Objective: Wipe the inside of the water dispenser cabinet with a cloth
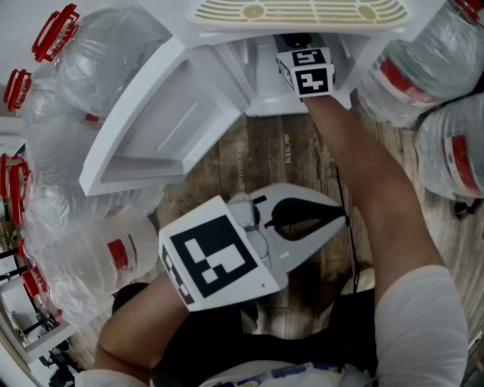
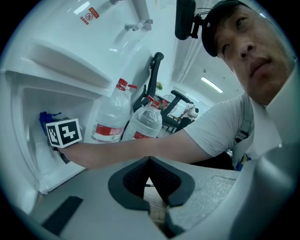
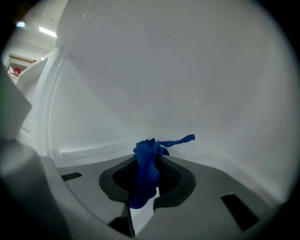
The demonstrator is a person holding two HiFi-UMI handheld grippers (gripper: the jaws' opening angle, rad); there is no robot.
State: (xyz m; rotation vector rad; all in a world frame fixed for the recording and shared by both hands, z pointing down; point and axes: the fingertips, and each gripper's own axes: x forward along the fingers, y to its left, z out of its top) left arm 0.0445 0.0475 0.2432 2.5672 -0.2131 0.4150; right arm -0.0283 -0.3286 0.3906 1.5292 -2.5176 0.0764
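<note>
Cloth (image 3: 145,173), blue and bunched, is pinched between the closed jaws of the right gripper (image 3: 150,159). One twisted end points toward the white inner wall of the water dispenser cabinet (image 3: 178,79), which fills the right gripper view. In the head view, that gripper sits at top centre, in the mouth of the cabinet, with the person's forearm (image 1: 363,174) reaching down the right of the frame. The cabinet door (image 1: 159,128) stands swung open at upper left. The left gripper (image 1: 342,219) is held at lower centre over the wooden floor (image 1: 257,162), well apart from the cabinet, its jaws closed tip to tip with nothing between them. Large clear water bottles (image 1: 83,68) with red caps and red labels crowd the left edge, and more show at upper right. The cream grille (image 1: 299,11) of the dispenser's drip tray runs along the top edge.
</note>
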